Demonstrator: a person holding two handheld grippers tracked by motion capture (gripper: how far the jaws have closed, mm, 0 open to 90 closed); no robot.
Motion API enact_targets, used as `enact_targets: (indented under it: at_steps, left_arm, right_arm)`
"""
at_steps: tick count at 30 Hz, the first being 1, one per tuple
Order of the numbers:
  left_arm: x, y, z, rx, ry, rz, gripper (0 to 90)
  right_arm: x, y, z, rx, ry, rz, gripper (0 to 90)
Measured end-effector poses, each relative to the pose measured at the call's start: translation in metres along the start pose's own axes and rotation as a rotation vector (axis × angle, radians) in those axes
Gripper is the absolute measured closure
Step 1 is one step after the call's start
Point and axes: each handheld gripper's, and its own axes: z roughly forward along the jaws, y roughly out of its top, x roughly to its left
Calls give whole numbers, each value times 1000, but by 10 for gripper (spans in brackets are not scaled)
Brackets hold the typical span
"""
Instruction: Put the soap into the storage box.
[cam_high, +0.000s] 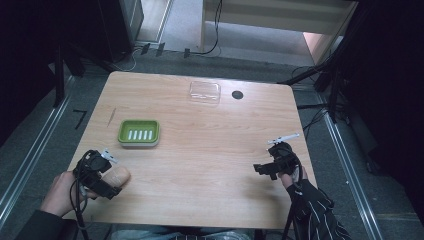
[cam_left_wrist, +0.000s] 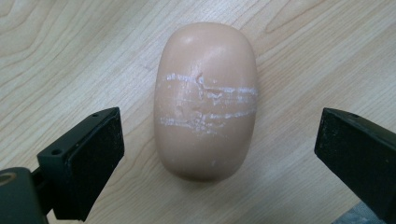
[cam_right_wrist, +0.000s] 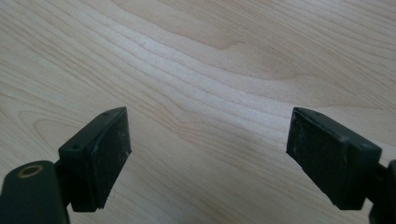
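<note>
Down at about 7 o'clock on the wooden counter (cam_high: 210, 150): left gripper (cam_high: 111, 186), held in a hand (cam_high: 57, 192), jaws spread wide with nothing between the pads. Just ahead of it, toward 2 o'clock, a peach bar of soap (cam_left_wrist: 205, 100) lying flat on the wood. Seen from the left gripper view, soap sitting in the middle of the gap but a bit beyond the tips, touching neither jaw, with white scratchy lines across its top. Over at 4 o'clock, right gripper (cam_high: 263, 170), held in a gloved hand (cam_high: 300, 187), jaws also wide apart over bare wood. Up at 10 o'clock from the middle, a green soap dish (cam_high: 139, 133), well apart from the soap. Near 12 o'clock, a clear plastic lid (cam_high: 204, 92) beside a dark round hole (cam_high: 237, 94).
</note>
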Motion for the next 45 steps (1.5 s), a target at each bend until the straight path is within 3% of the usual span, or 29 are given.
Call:
enact_targets:
  at_steps: [18, 25, 45]
  left_arm:
    - [4, 16, 15, 70, -20, 17, 40]
    - [7, 19, 22, 96, -30, 36, 133]
    - [12, 22, 30, 151, -19, 62, 253]
  right_arm:
    - [-1, 0, 0, -1, 1, -1, 144]
    - [-1, 0, 0, -1, 0, 0, 144]
    - [-1, 0, 0, -2, 3, -1, 144]
